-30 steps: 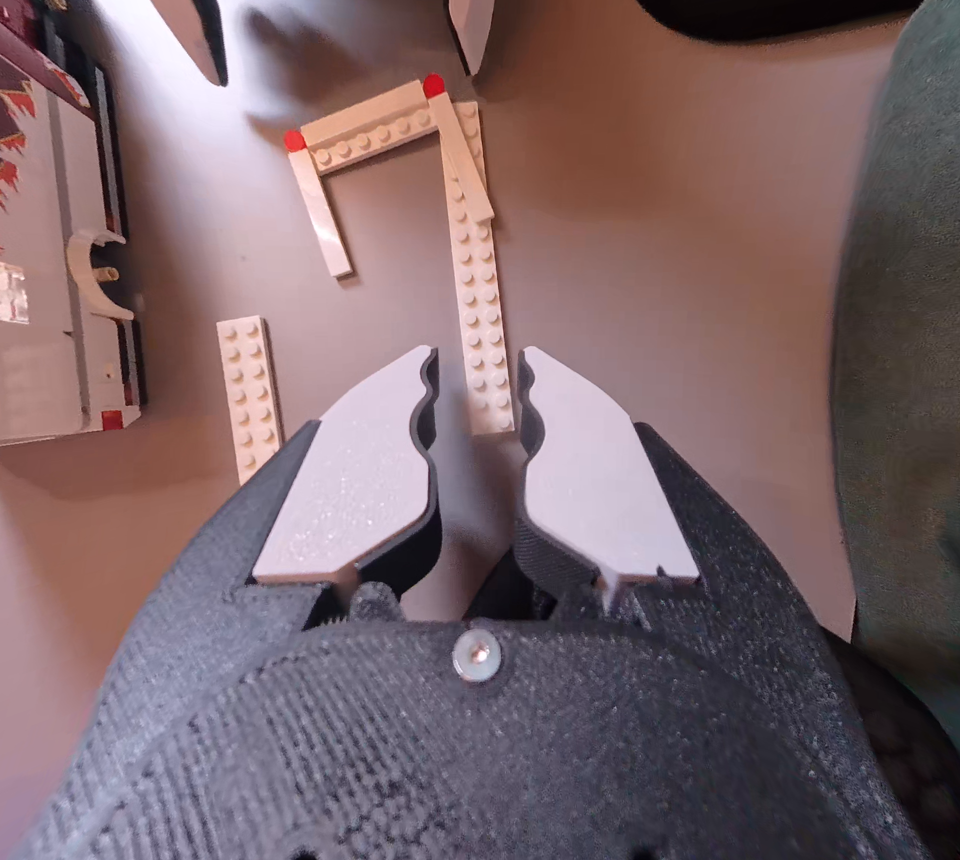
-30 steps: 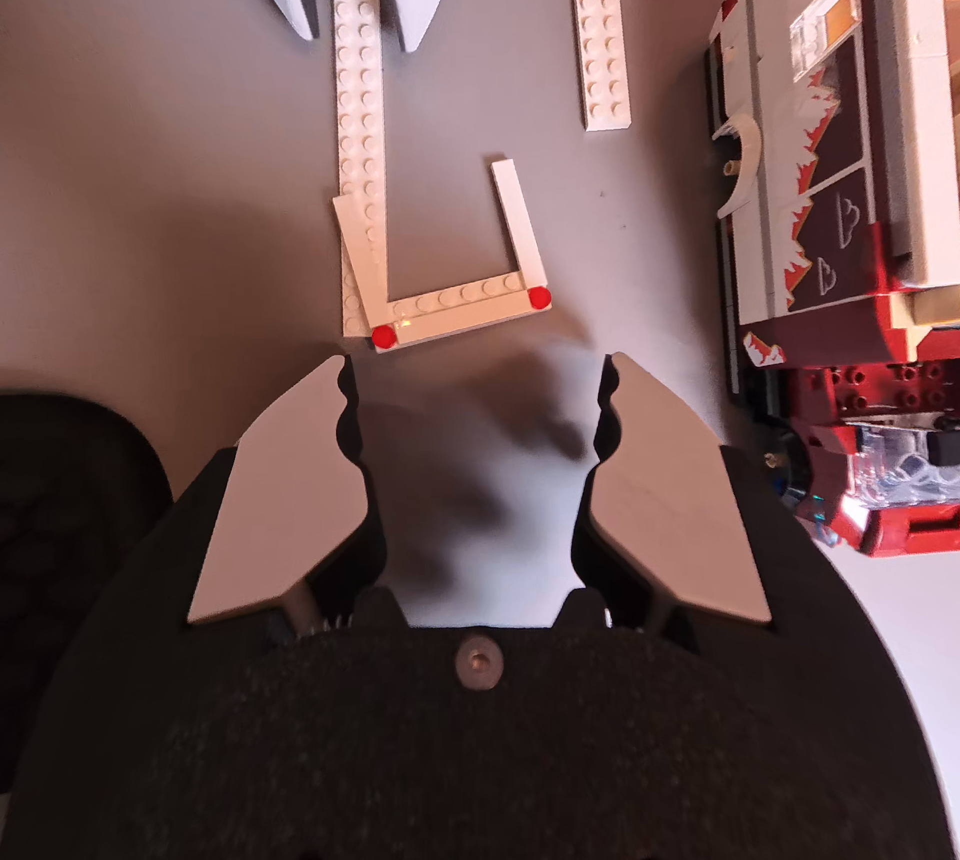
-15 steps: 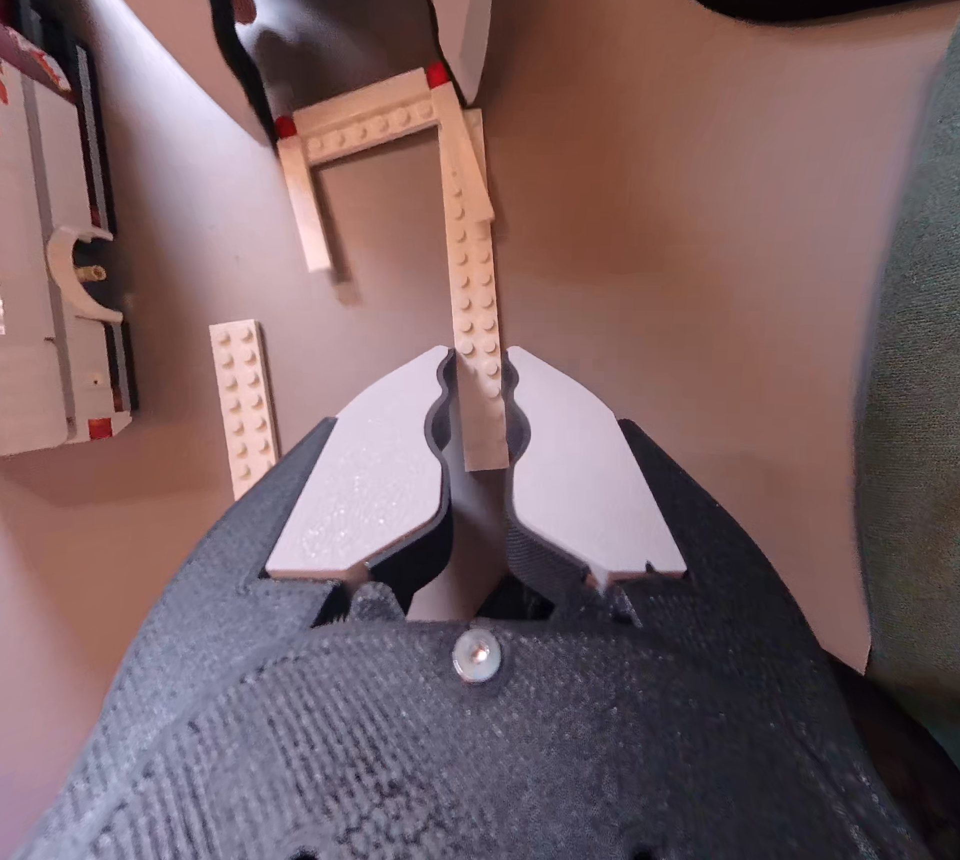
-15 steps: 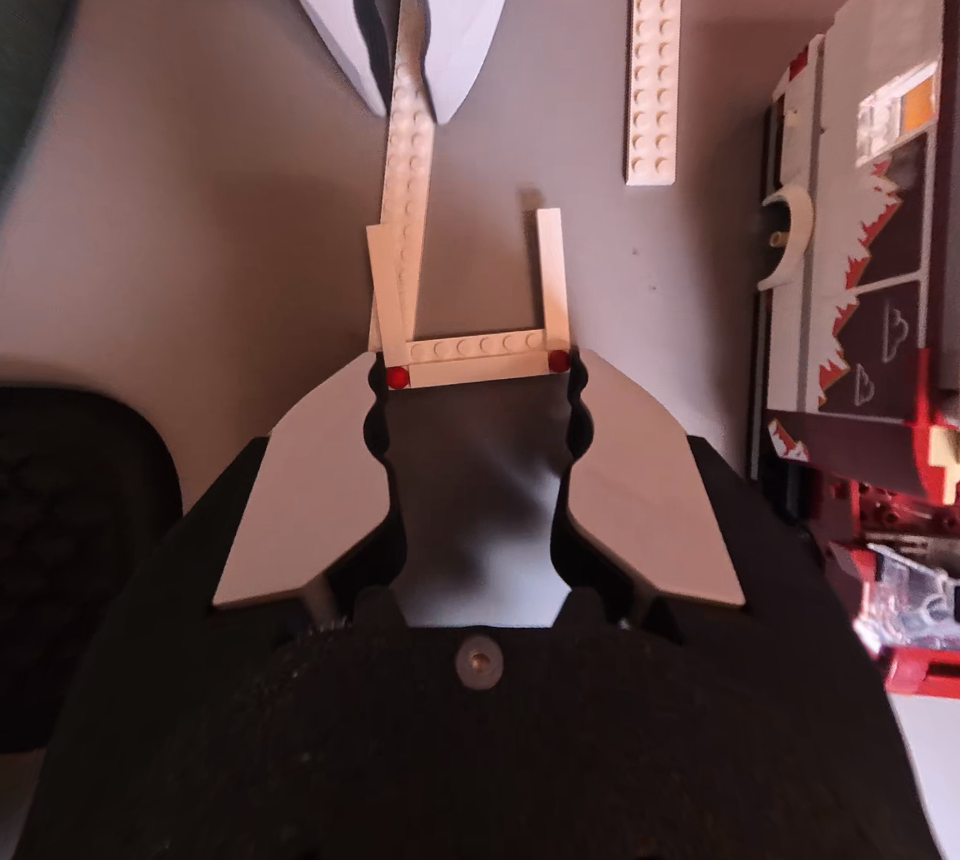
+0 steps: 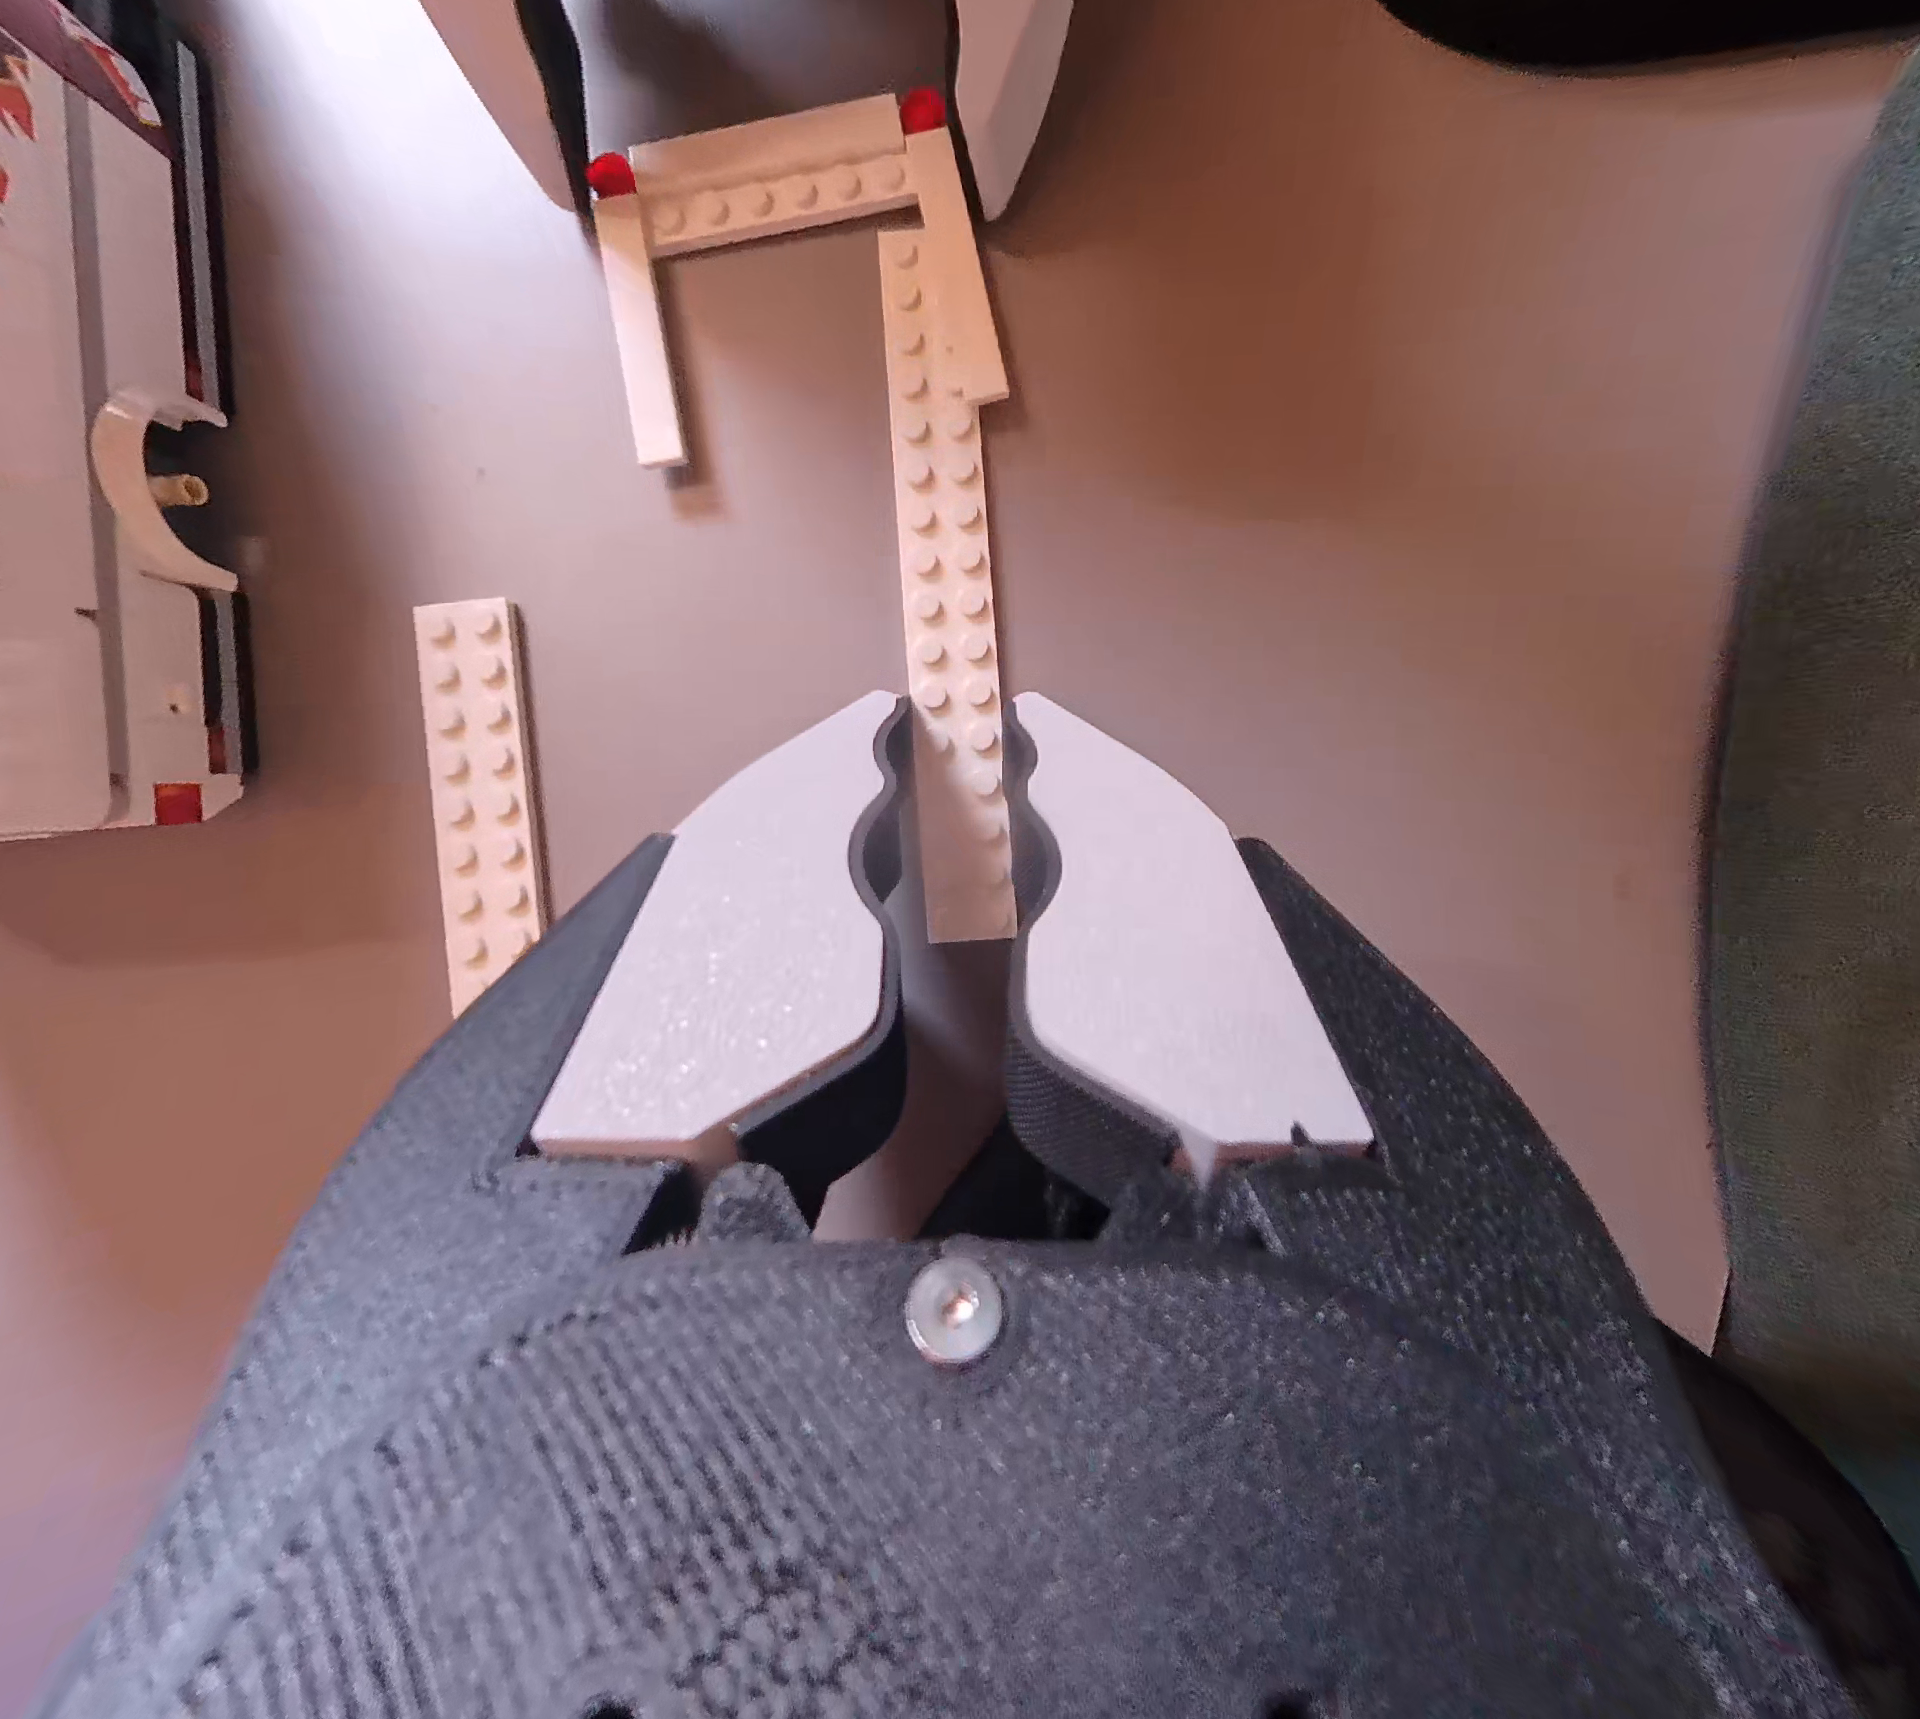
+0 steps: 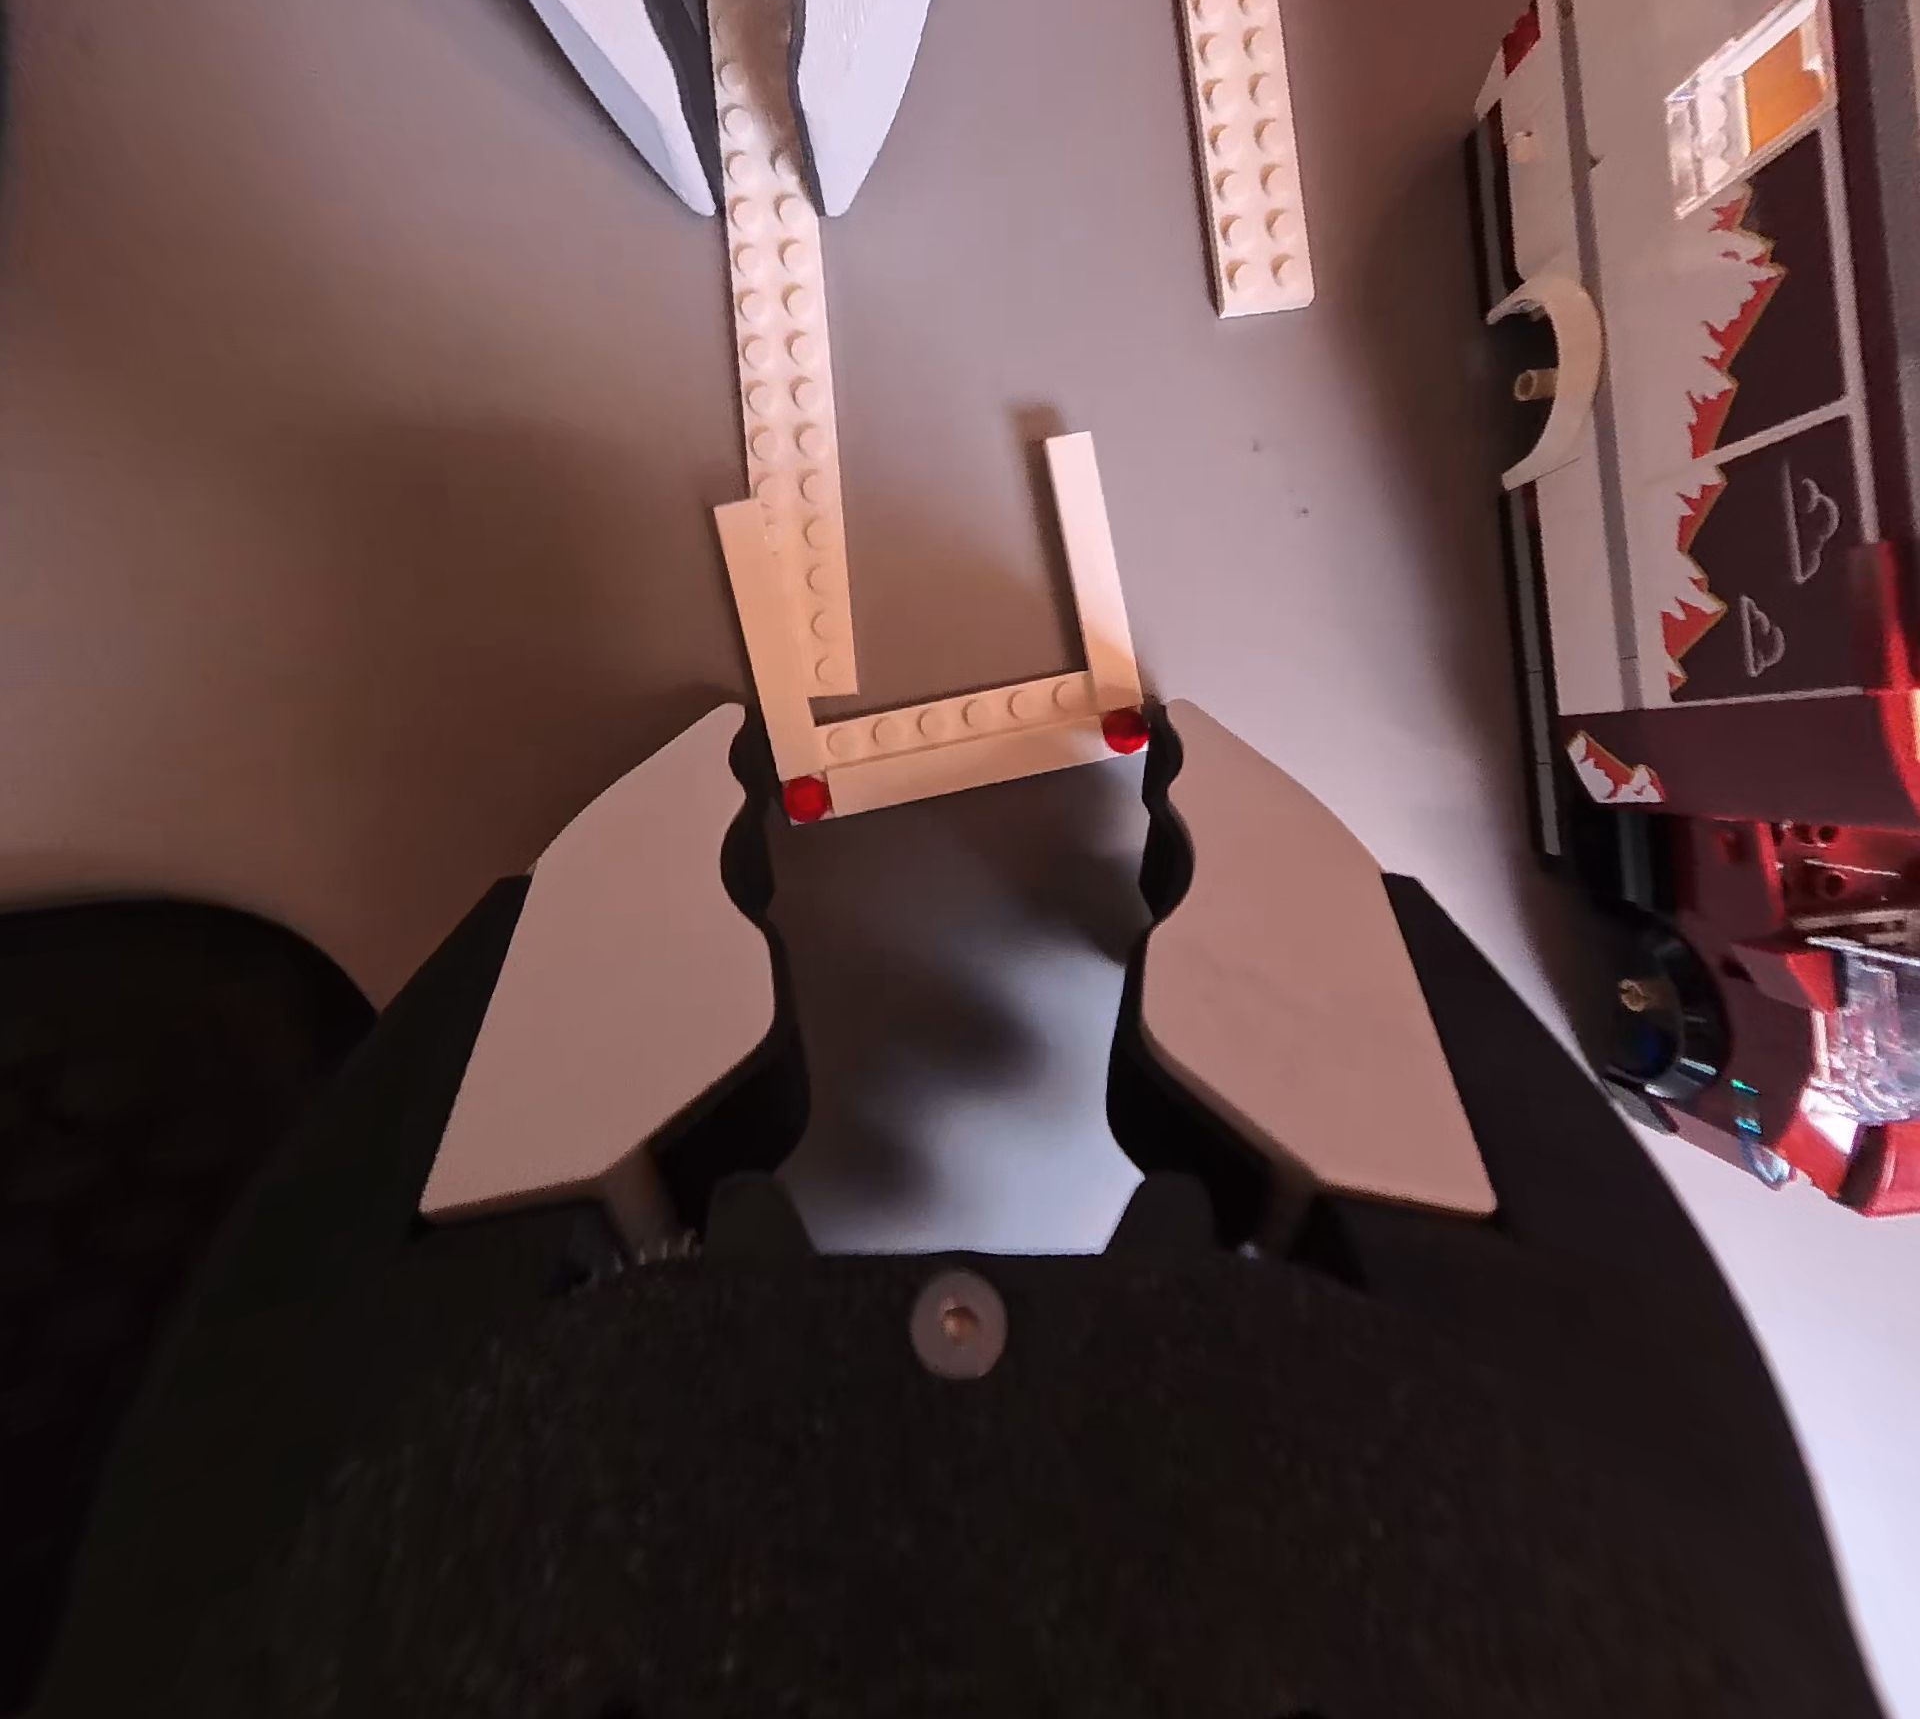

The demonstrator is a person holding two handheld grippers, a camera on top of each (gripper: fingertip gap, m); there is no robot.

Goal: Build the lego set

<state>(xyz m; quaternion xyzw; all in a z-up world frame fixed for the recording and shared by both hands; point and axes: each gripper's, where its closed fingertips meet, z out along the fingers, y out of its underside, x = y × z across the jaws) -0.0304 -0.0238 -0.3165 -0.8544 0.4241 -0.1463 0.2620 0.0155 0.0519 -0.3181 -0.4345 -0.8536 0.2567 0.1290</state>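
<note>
Plates first: my left tool [image 5: 958, 822] is clenched on the near end of a long white studded plate [image 5: 948, 547], pads pressing its two long edges. The plate's far end overlaps one arm of a white U-shaped frame [image 6: 961, 739] with a red stud at each corner [image 6: 806, 799]. My right tool [image 6: 948, 760] brackets that frame's cross bar, fingertips touching or nearly touching the red corners; I cannot tell whether they press. By my reading both pieces hang just above the grey counter [image 5: 1351, 526], the plate askew on the arm, so the two would need squaring up. A second studded plate [image 5: 480, 796] lies loose beside my left tool, and a red-and-white brick model [image 6: 1714, 526] sits well off to the right.
</note>
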